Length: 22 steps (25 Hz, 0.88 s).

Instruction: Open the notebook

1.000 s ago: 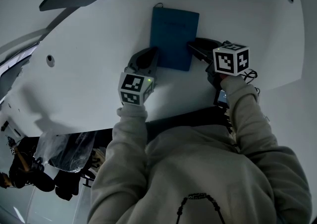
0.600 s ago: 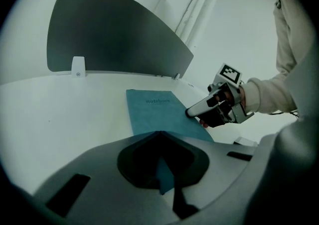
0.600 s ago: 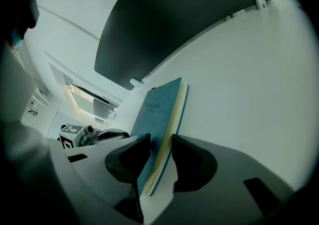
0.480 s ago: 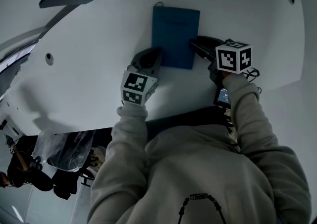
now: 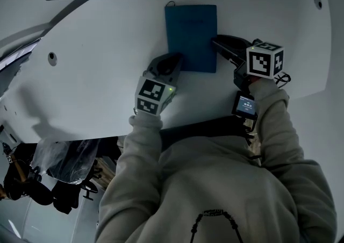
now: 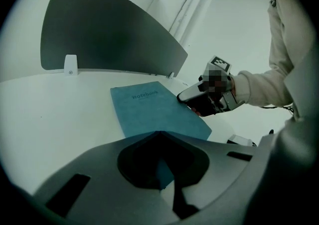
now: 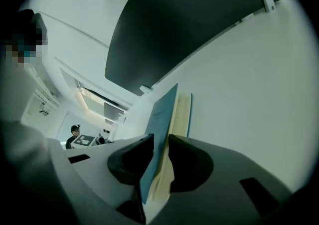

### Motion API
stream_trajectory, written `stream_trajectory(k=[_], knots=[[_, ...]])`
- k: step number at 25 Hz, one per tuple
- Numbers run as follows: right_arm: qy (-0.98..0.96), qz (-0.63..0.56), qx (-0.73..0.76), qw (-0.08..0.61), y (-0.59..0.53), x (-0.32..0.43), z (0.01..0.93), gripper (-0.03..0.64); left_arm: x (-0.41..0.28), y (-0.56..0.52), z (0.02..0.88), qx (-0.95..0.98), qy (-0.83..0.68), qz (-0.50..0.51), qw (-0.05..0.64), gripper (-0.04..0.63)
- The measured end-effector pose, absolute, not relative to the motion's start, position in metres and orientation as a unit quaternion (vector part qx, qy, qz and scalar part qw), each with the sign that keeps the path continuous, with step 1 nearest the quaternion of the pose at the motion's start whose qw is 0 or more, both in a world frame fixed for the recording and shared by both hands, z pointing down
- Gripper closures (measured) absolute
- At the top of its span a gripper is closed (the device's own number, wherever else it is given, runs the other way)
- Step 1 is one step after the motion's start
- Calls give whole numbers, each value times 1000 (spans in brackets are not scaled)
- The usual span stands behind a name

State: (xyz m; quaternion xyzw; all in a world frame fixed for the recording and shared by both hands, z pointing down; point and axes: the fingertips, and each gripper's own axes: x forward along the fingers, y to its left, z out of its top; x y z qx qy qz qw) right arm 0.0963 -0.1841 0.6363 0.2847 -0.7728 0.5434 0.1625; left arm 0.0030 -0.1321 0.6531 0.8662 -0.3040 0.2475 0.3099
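Right gripper view is showing the right gripper (image 7: 160,147) with its jaws standing at a narrow gap. They have just been closing, and the front cover (image 7: 160,112) of the blue notebook (image 5: 191,35), together with a few cream pages (image 7: 161,184), is sitting between them, with both pads bearing on that thin stack. Ahead of the jaw tips, the cover is standing slightly off the remaining page block (image 7: 181,113), which is lying on the white table (image 7: 249,94) on the side of the jaw nearer the tabletop. Head view is showing this gripper reaching in at the notebook's right edge, while the left gripper (image 5: 174,60) is lying at the notebook's near left corner. Left gripper view is showing the left gripper's jaws meeting tip to tip directly over that corner. A sliver of blue cover is showing through the hollow behind the tips, and the rest of the notebook is lying flat on the table ahead of them. Whether those tips are pressing on the cover cannot be told. Beyond the notebook, a dark curved panel (image 6: 99,35) is standing along the table's far edge.
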Motion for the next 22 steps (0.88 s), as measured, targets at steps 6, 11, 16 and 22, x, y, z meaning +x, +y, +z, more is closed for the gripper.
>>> stream_trajectory(k=[6,11,16,22], knots=[[-785,552,257,116,-186,87,615,535,3,-130,652,866,-302,234,324,597],[-794,556,231,84,-185,82,603,543,-1,-128,654,862,-306,221,337,597],[-805,548,216,73,-184,71,586,543,-7,-126,649,856,-323,203,349,597],[-822,530,199,54,-185,53,562,545,-22,-118,640,851,-342,195,347,597]])
